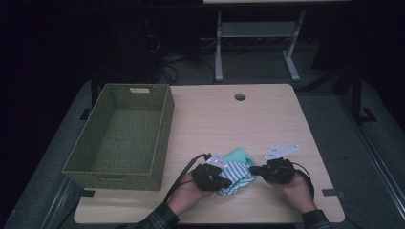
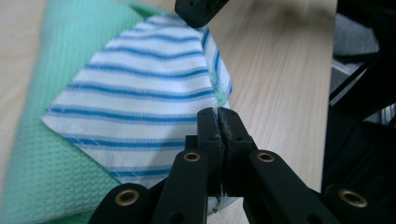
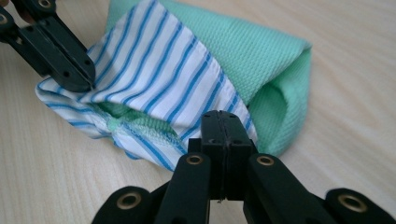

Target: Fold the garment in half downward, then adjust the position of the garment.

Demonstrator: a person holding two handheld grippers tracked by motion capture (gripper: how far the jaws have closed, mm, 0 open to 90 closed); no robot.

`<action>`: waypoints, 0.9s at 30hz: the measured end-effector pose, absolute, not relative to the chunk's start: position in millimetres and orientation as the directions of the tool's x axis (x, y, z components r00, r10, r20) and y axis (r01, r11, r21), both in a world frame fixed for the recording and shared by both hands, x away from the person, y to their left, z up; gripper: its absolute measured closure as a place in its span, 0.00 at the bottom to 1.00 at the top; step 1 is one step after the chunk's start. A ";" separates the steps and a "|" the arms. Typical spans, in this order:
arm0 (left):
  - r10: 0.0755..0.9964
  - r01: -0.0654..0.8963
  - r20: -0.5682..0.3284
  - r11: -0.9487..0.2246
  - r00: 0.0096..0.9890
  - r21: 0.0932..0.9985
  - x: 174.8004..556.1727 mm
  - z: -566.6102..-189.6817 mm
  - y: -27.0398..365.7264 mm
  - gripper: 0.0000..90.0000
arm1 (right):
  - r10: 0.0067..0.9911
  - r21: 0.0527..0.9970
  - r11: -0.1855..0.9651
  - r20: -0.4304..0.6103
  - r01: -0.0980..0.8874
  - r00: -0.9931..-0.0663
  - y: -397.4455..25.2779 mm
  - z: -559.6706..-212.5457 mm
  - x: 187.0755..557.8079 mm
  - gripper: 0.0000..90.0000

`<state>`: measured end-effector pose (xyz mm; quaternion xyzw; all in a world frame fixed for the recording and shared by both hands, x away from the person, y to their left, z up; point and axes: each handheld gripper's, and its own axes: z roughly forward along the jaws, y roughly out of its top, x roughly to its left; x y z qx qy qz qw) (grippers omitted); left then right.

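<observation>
**A:** ok so where are your claws at right now?

**Me:** Both are pressed together on the cloth. My left claw (image 2: 218, 114) is pinching the hem of the striped flap at its near corner, and my right claw (image 3: 226, 116) has the opposite hem of that same flap. So the striped cloth (image 1: 235, 172) is stretched right between my two claws, long axis running from one to the other.

**A:** and the green bit?

**Me:** That's a green cloth (image 3: 261, 60), folded up together with the striped one. From my right claw it bulges out just beyond and to the side of the stripes, resting on the table (image 1: 215, 119).

**A:** which hand's closer to the bin?

**Me:** Left one. The basket (image 1: 160, 138) sits off past my left claw, near but not touching, and I can't see anything in it. My guess is the bundle goes that way, so the left leads and the right follows, keeping the flap taut.
</observation>
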<state>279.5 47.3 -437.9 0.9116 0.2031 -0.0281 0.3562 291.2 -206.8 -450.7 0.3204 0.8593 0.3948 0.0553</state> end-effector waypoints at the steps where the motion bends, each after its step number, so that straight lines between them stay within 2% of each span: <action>1: 0.344 0.376 -0.177 -0.688 0.922 0.620 279.4 -440.8 45.7 0.97 | 0.593 0.710 0.488 0.157 0.508 -0.790 -206.2 -452.7 291.4 0.99; 6: 0.351 0.373 -0.157 -0.715 0.923 0.592 278.9 -446.9 46.8 0.98 | 0.599 0.674 0.519 0.152 0.526 -0.786 -206.1 -461.9 293.4 1.00; 10: 0.359 0.353 -0.104 -0.754 0.928 0.554 282.4 -451.6 51.8 0.99 | 0.592 0.665 0.533 0.148 0.523 -0.792 -206.9 -465.4 294.0 1.00; 16: 0.362 0.361 -0.114 -0.747 0.925 0.558 283.6 -450.5 50.9 0.99 | 0.588 0.667 0.543 0.133 0.511 -0.798 -206.2 -464.4 294.4 1.00; 22: 0.374 0.398 -0.174 -0.686 0.911 0.609 286.2 -441.2 54.4 0.97 | 0.595 0.696 0.505 0.147 0.510 -0.790 -207.1 -454.4 296.4 1.00; 27: 0.386 0.405 -0.178 -0.653 0.905 0.640 292.6 -429.7 58.6 0.97 | 0.589 0.722 0.491 0.137 0.488 -0.796 -204.3 -446.6 302.5 1.00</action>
